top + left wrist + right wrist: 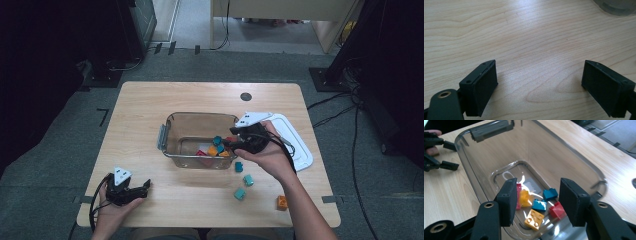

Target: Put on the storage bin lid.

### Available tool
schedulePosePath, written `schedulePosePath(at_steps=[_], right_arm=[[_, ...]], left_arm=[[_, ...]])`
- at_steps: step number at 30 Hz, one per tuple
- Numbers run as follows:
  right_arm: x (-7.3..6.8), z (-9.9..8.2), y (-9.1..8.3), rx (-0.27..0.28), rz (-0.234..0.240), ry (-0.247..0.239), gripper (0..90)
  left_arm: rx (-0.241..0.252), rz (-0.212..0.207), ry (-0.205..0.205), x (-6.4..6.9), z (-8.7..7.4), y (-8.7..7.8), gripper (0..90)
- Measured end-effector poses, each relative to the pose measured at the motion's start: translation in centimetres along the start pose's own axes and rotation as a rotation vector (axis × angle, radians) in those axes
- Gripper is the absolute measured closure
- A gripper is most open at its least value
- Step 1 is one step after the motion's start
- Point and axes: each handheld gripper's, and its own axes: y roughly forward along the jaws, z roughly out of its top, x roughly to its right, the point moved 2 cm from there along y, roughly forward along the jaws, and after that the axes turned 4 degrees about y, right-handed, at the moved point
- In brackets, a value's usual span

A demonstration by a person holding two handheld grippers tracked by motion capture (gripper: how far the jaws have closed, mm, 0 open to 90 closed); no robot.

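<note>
A clear plastic bin (170, 120) stands mid-table with several small bricks in it. From above its right end, my right gripper (227, 141) points into it. In the right gripper view its jaws (536, 202) stand apart with nothing between the pads. Below them, on the bin floor (506, 173), lie teal bricks (550, 193), yellow bricks (534, 219) and red bricks (556, 210). My left gripper (145, 186) rests at the table's near left, open over bare wood (539, 85). It also appears far off in the right gripper view (452, 155).
Three teal bricks (239, 166) (248, 180) (240, 194) and an orange brick (282, 202) lie loose on the table in front of the bin's right end. A white lid (300, 150) lies right of the bin. A dark round hole (245, 96) sits near the far edge.
</note>
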Motion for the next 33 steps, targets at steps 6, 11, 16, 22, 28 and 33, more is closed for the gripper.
schedulePosePath(at_steps=[6, 11, 16, 22, 28, 33], right_arm=[[1.4, -1.8, -2.0, 0.025, -0.041, 0.045, 48.2], [2.6, -4.1, -3.6, 0.036, -0.076, 0.088, 44.3], [3.6, -6.3, -4.4, 0.028, -0.107, 0.128, 40.3], [4.0, -8.6, -3.4, 0.016, -0.108, 0.166, 38.1], [3.4, -10.5, -0.9, -0.025, -0.084, 0.180, 37.6], [3.0, -11.7, 1.3, -0.062, -0.068, 0.189, 39.0]], left_arm=[[0.000, 0.000, 0.001, 0.0, 0.0, 0.0, 12.9], [0.000, 0.001, -0.001, 0.0, 0.0, 0.0, 13.0], [0.000, 0.001, -0.002, 0.0, 0.0, 0.0, 13.0], [-0.001, 0.001, -0.001, 0.0, 0.0, 0.0, 13.2], [-0.001, 0.000, 0.000, 0.0, 0.0, 0.0, 13.3], [0.000, -0.001, 0.000, 0.0, 0.0, 0.0, 13.4]])
